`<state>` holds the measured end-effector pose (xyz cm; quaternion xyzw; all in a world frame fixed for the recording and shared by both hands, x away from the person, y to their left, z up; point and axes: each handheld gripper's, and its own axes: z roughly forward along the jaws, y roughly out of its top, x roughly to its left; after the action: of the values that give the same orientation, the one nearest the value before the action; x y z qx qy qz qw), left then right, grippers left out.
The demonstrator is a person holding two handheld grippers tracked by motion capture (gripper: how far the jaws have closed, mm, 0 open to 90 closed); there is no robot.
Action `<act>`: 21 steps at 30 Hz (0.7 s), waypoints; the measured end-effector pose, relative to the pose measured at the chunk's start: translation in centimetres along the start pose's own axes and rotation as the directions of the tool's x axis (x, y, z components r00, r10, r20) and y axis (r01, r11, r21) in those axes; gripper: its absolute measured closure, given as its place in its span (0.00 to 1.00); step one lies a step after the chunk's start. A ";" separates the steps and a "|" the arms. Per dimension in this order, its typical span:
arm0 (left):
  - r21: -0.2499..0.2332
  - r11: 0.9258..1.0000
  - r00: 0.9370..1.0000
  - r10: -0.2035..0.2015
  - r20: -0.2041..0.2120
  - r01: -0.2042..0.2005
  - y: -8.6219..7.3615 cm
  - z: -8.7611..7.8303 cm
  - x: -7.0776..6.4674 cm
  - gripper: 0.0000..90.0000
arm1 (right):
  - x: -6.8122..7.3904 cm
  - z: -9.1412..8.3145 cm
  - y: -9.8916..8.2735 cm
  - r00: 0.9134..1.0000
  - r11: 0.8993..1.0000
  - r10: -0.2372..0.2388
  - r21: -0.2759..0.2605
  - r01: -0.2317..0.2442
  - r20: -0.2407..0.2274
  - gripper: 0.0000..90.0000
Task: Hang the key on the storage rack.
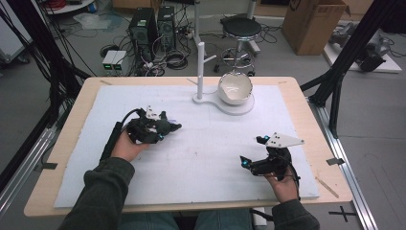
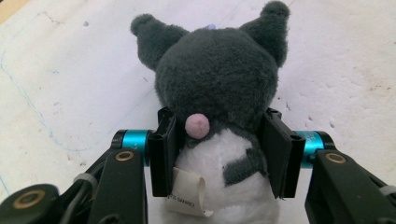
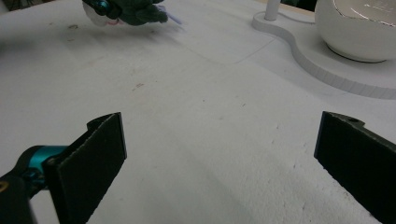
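A dark grey plush toy (image 2: 219,88) with two pointed ears, a pink tail and a white lower body with a paper tag is squeezed between the pads of my left gripper (image 2: 219,154). In the high view that left gripper (image 1: 165,130) holds the plush toy (image 1: 168,125) over the left part of the white mat. My right gripper (image 1: 251,149) rests at the right near the front, its jaws spread wide with nothing between them (image 3: 219,163). The right gripper view has the plush toy (image 3: 133,11) far off at the top left.
A white bowl (image 1: 235,88) sits on a white base (image 1: 242,108) with an upright post (image 1: 200,69) at the back middle of the mat. The white mat (image 1: 191,158) covers the wooden table (image 1: 72,124). Beyond the table stand a stool, computer cases and a cardboard box.
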<state>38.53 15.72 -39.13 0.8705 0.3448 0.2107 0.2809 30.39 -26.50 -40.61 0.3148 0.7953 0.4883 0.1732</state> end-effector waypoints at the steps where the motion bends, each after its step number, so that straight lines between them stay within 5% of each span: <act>1: 0.001 1.000 1.000 0.002 -0.001 -0.002 0.0 -0.1 -0.1 0.58 | 0.0 0.0 0.0 1.000 1.000 -0.002 -0.002 0.002 0.003 0.02; 21: -0.100 0.995 1.000 -0.013 -0.006 0.013 0.2 -2.1 -0.4 0.58 | 0.0 0.0 0.1 1.000 1.000 -0.005 -0.004 0.005 0.006 0.02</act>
<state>37.19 16.02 -37.48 0.8525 0.3403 0.2286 0.3241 30.39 -26.50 -40.55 0.3141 0.7946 0.4884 0.1773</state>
